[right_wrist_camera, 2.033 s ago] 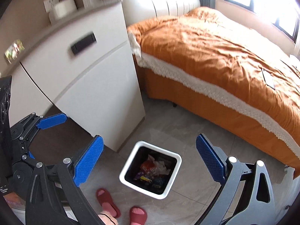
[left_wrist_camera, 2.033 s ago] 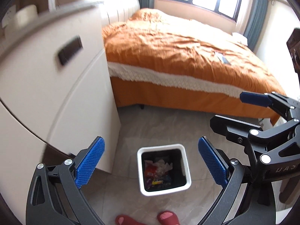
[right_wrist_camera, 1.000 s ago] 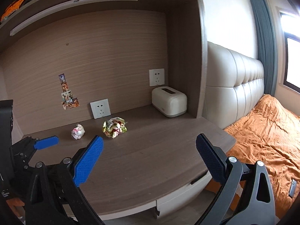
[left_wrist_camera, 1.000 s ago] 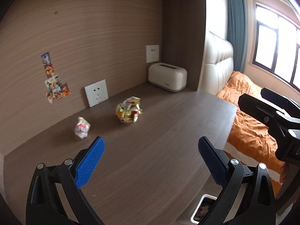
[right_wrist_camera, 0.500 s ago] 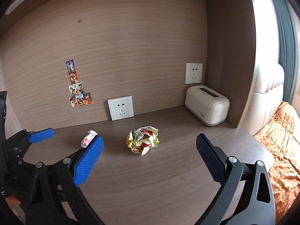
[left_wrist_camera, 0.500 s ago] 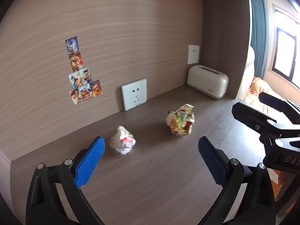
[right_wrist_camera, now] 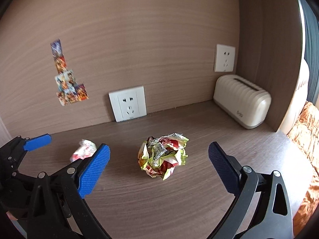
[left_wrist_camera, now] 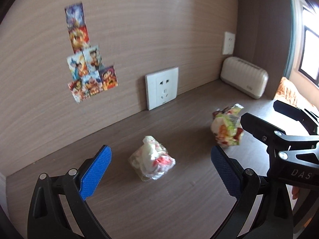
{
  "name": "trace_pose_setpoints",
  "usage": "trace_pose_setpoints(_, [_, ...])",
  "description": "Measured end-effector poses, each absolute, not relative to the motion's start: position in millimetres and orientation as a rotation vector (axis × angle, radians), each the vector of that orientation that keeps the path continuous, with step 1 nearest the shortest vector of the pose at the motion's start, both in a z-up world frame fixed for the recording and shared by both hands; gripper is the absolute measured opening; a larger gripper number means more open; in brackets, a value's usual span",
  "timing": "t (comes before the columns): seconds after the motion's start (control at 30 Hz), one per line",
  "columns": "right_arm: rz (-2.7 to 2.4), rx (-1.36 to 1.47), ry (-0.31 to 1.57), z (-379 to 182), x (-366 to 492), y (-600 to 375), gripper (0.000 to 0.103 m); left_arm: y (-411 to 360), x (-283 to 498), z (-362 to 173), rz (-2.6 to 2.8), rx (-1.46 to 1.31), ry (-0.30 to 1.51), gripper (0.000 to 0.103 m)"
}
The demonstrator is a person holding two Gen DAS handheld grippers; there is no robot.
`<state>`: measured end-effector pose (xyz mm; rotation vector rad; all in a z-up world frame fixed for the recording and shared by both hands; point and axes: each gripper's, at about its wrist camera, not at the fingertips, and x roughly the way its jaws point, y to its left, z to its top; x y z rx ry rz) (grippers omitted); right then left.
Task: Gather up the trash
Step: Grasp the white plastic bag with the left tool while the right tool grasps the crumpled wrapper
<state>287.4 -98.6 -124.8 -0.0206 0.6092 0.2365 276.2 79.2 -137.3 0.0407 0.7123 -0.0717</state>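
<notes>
Premises are a home bedroom: wooden desk nook, wall sockets, stickers, orange-covered bed adjoining.

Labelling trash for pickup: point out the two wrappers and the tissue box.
white wrapper (left_wrist_camera: pixel 152 160), left wrist view, crumpled middle.
yellow wrapper (right_wrist_camera: pixel 163 156), right wrist view, crumpled middle.
tissue box (right_wrist_camera: pixel 242 104), right wrist view, ribbed side.

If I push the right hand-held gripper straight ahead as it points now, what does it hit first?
Most likely the crumpled yellow-and-red wrapper, lying on the desk centred between the open fingers of the right hand-held gripper. Depth is unclear.
</notes>
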Motion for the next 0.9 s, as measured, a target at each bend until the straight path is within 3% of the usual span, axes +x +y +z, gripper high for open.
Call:
trace_pose_setpoints(0.5, [0.167,-0.038,0.766,-171,345,-80,0.098,92,327,-175,-0.046,0.021,0.843,0.097])
trace_pose_setpoints(0.57, [0.179,-0.023,0.824,-179,352,-79,0.098,90,334,-181,-0.064,0.022,0.880,0.085])
trace_pose_setpoints(0.6, [0.190,0.009,0.851,-183,355,-81,0.098,90,336,-185,-0.065,0.020,0.904,0.064])
trace_pose_setpoints(0.63, [0.190,0.030,0.869,-186,356,-83,0.097,90,337,-186,-0.064,0.017,0.914,0.059])
trace_pose_setpoints(0.7, [0.190,0.034,0.881,-189,355,-83,0.067,92,337,-185,-0.071,0.000,0.907,0.055])
trace_pose_setpoints(0.9, [0.197,0.042,0.799,-165,333,-95,0.061,92,319,-167,-0.079,-0.039,0.861,0.054])
